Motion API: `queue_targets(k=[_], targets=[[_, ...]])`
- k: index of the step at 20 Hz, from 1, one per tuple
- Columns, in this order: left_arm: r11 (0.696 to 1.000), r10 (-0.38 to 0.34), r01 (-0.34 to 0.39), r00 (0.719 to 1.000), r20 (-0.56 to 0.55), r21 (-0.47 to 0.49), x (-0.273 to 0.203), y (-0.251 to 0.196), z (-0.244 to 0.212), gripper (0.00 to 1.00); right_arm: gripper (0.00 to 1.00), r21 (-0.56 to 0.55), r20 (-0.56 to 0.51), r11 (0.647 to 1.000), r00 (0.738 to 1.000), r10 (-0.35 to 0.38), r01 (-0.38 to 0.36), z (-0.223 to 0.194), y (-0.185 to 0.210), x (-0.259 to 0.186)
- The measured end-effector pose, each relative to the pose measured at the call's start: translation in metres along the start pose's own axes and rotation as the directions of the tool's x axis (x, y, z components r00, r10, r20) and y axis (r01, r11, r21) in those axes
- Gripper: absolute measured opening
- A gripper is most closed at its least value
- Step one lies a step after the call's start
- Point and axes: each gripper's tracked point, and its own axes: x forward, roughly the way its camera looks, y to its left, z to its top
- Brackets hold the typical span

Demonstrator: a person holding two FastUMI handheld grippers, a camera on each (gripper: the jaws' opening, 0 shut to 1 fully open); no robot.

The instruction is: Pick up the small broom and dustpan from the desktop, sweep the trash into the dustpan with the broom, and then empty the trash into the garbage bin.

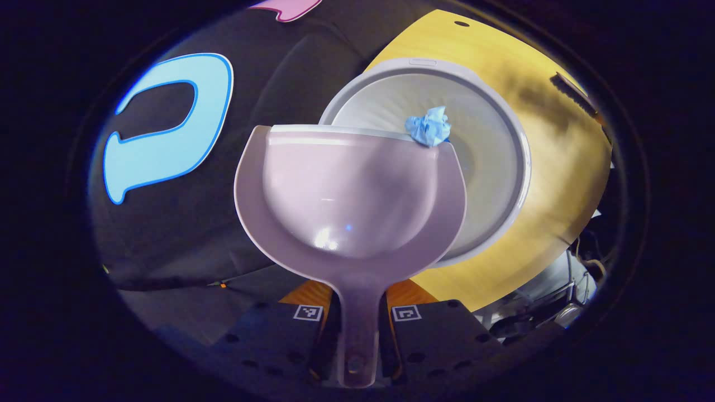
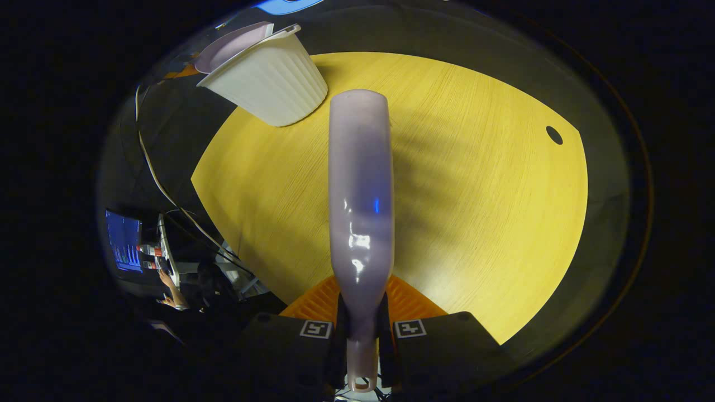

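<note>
My left gripper (image 1: 357,312) is shut on the handle of a pale lilac dustpan (image 1: 352,190), which is tipped over the round white garbage bin (image 1: 519,167). A crumpled blue paper wad (image 1: 429,127) sits at the right end of the dustpan's lip, over the bin's inside. My right gripper (image 2: 362,321) is shut on the handle of the lilac small broom (image 2: 360,190), whose smooth back faces the camera above the yellow table (image 2: 475,223). In the right gripper view the bin (image 2: 273,84) stands at the upper left with the dustpan (image 2: 232,44) above its rim.
The bin stands near an edge of the yellow table (image 1: 558,184). A small dark hole (image 2: 554,134) marks the tabletop near its far edge. A dark narrow object (image 1: 570,92) lies by the table's edge. Cables and a lit screen (image 2: 124,240) sit off the table's left side, with a person's hand nearby.
</note>
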Motion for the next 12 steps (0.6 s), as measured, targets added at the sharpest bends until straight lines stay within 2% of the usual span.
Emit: queue_targets(k=[2,7,10,12], targets=[[1.0,0.017,-0.016,0.999,0.029,-0.022,0.005,-0.006,-0.01,0.29,0.26,0.007,0.001,1.0,1.0,0.003,-0.003,0.001,0.0,0.001],[0.984,0.022,0.007,0.987,0.159,-0.179,-0.019,-0.01,-0.028,0.29,0.26,0.022,0.005,1.0,1.0,-0.003,0.003,-0.001,-0.001,-0.003],[0.954,0.047,0.054,0.945,0.323,-0.295,-0.053,0.0,-0.027,0.28,0.27,0.074,0.024,0.997,0.999,-0.024,0.022,-0.004,-0.01,-0.016],[0.929,0.07,0.107,0.889,0.453,-0.354,-0.076,0.006,-0.025,0.28,0.26,0.11,0.047,0.994,0.998,-0.034,0.029,-0.004,-0.016,-0.028]])
